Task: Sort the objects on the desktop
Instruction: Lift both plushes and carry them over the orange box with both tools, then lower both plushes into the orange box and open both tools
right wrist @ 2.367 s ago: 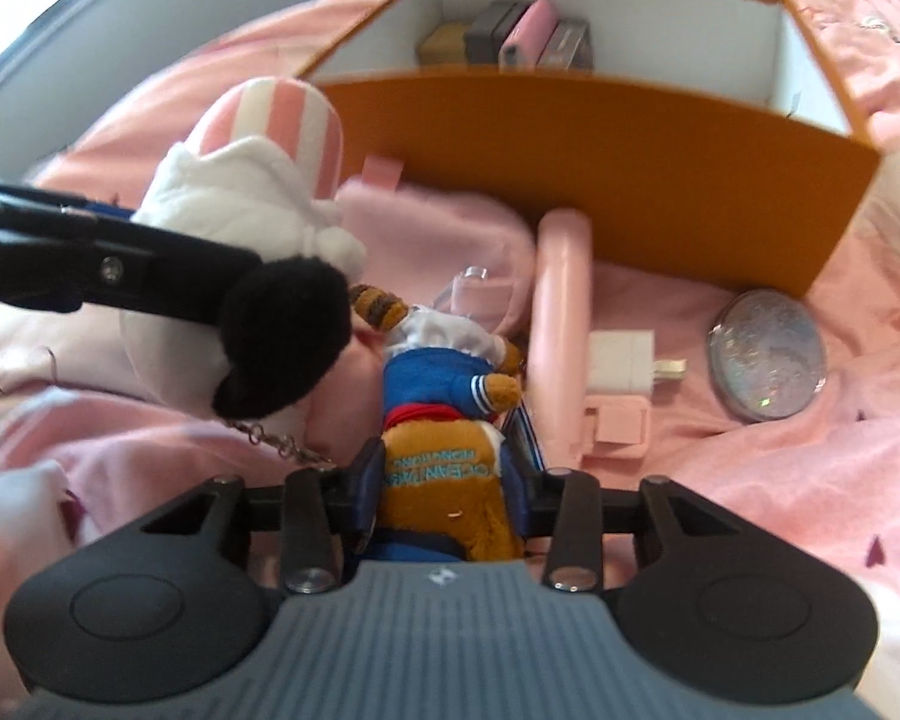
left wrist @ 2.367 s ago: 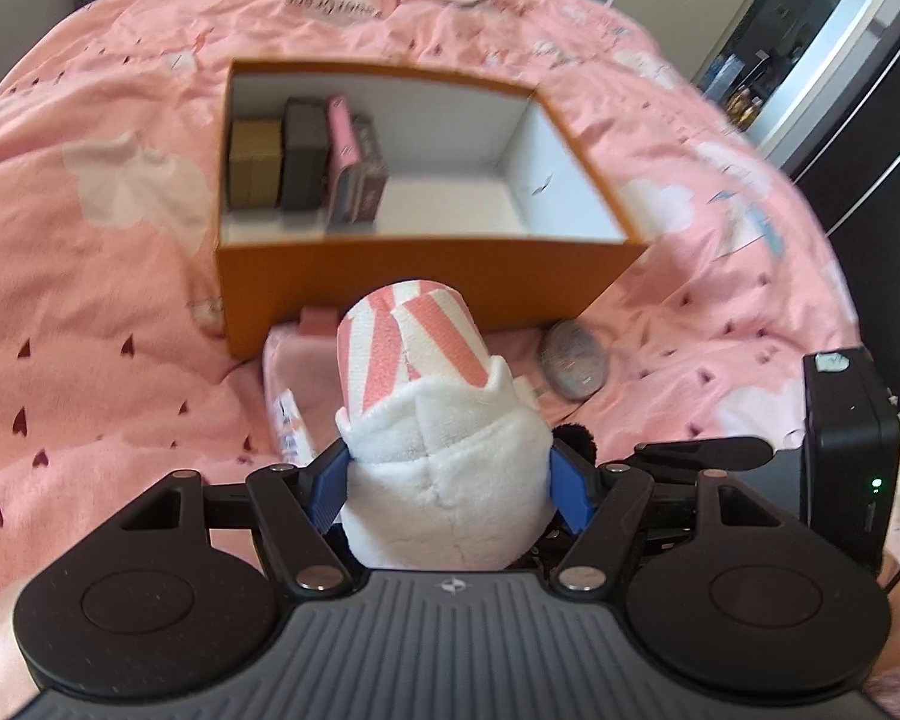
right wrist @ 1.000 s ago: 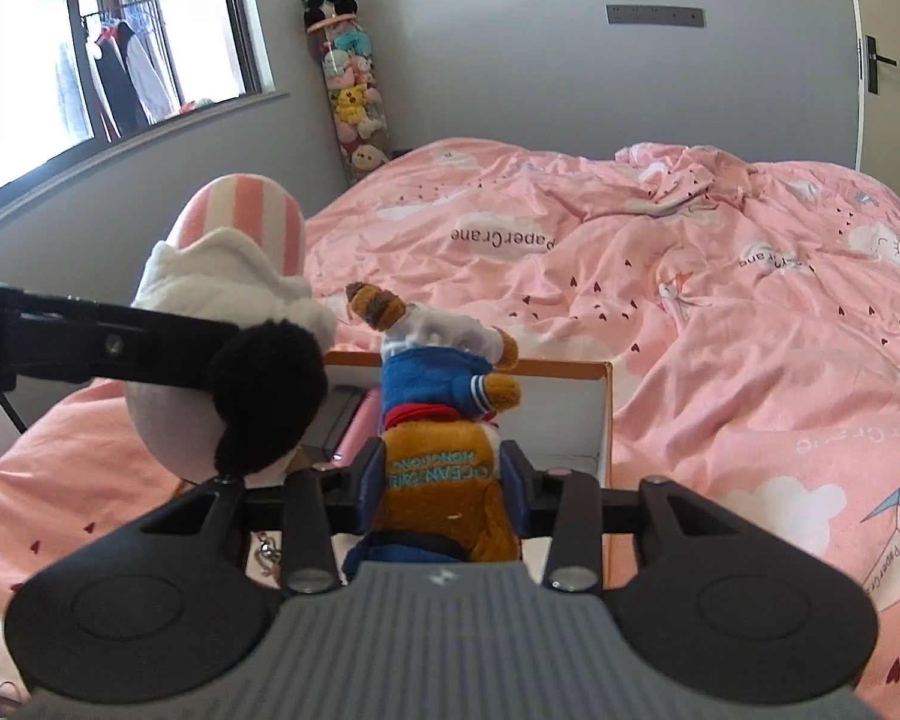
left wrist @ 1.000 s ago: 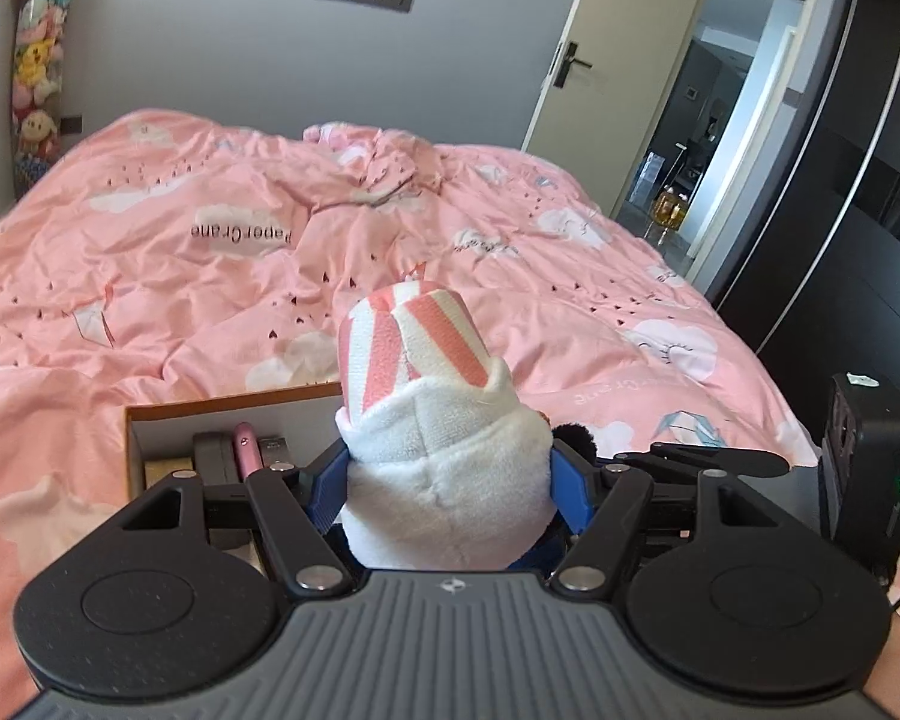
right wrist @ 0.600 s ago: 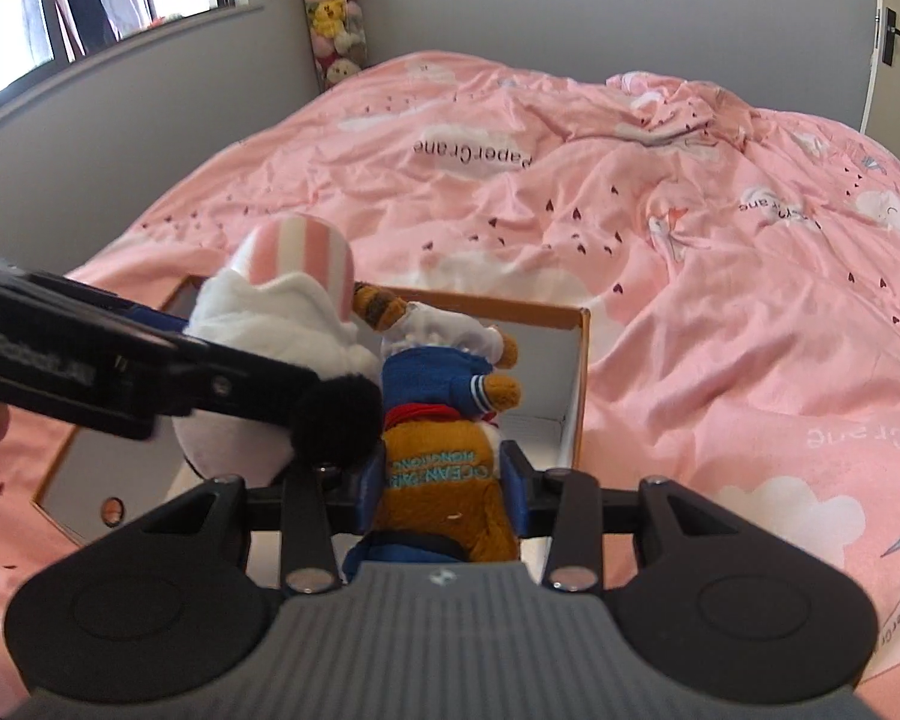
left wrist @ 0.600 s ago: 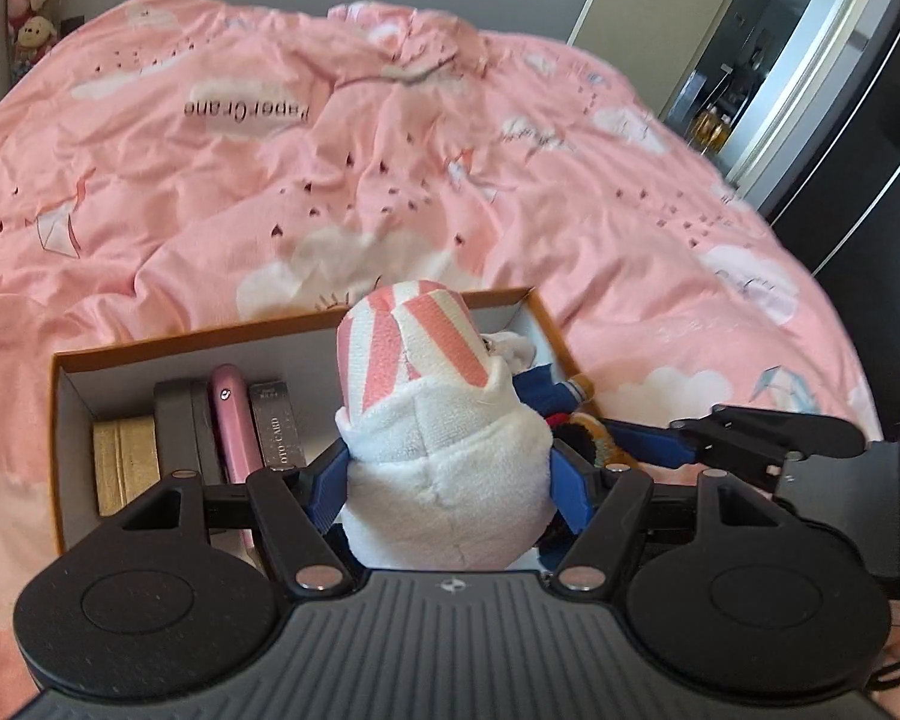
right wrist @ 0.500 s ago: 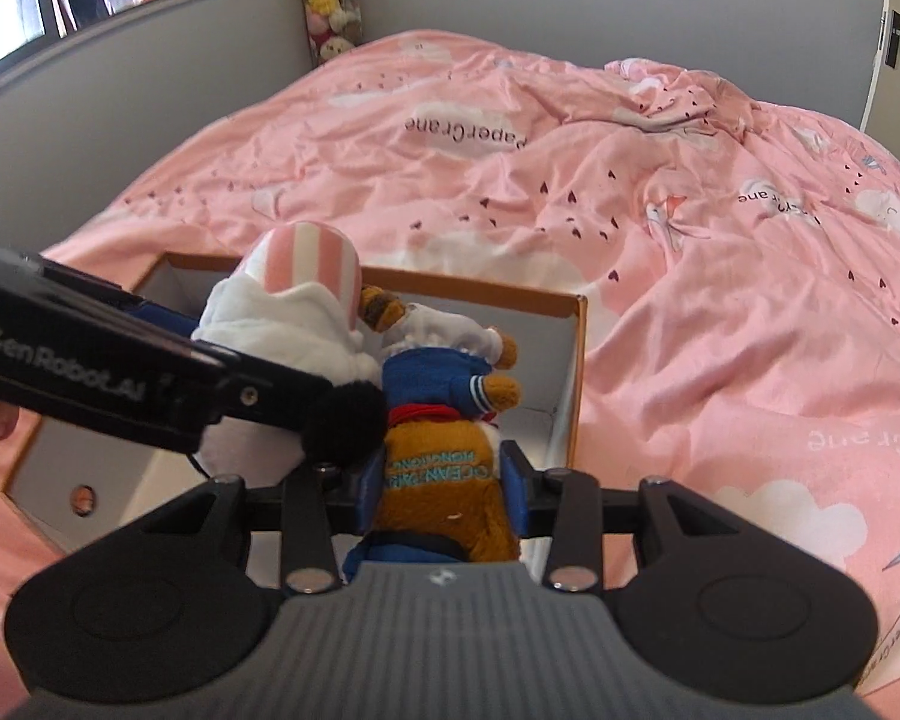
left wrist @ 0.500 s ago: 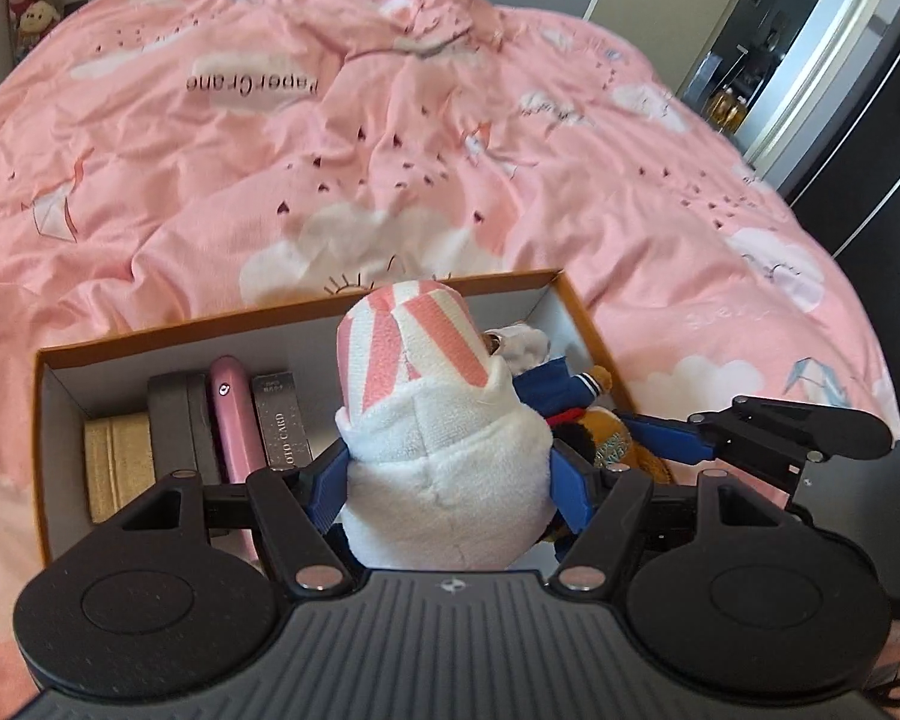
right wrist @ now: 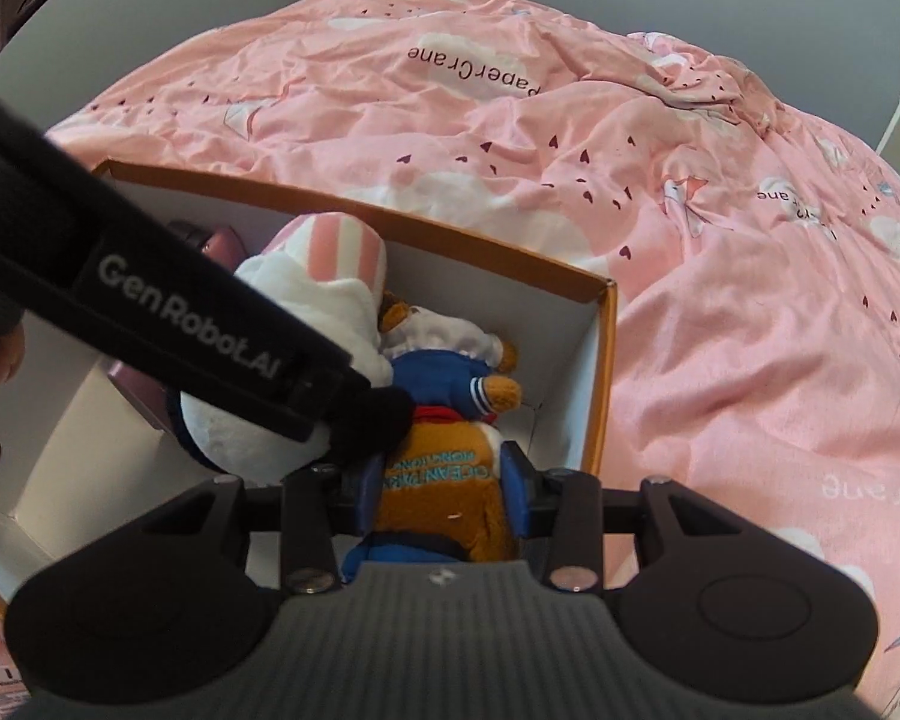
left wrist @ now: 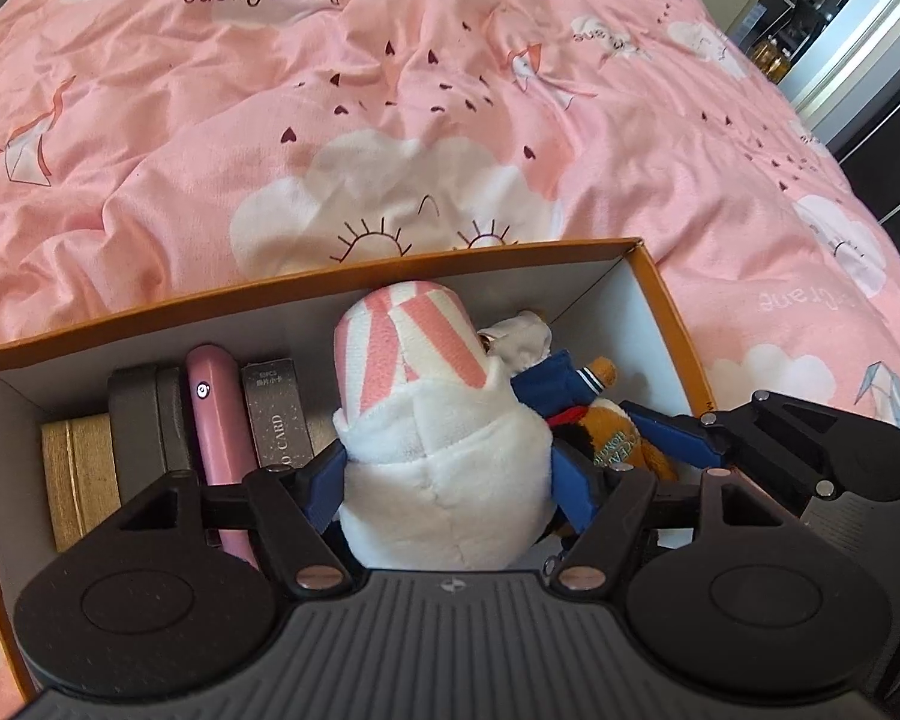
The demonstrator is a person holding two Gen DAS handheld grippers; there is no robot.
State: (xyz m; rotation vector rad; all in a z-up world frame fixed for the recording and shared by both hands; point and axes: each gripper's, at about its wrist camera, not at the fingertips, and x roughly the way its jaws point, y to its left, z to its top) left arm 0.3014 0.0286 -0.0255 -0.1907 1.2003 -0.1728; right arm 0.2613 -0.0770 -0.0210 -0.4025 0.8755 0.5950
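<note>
An orange box (left wrist: 669, 324) with white inner walls lies on a pink quilt. My left gripper (left wrist: 450, 483) reaches down into it around a white plush toy (left wrist: 444, 438) with a pink-striped top; its blue pads still touch the toy's sides while the jaws are opening. My right gripper (right wrist: 444, 489) is shut on a brown plush toy (right wrist: 444, 468) in a blue jacket, held inside the box's right end (right wrist: 606, 360), beside the white plush toy (right wrist: 306, 300). The two toys touch each other.
At the box's left end stand a gold box (left wrist: 81, 474), a black box (left wrist: 144, 420), a pink device (left wrist: 216, 414) and a dark card box (left wrist: 276, 414). The pink quilt (left wrist: 390, 90) stretches behind the box. A doorway (left wrist: 840, 18) shows at far right.
Both grippers have come down and tilted downward, carrying the toys from above the box into it. The toys now sit side by side within its walls.
</note>
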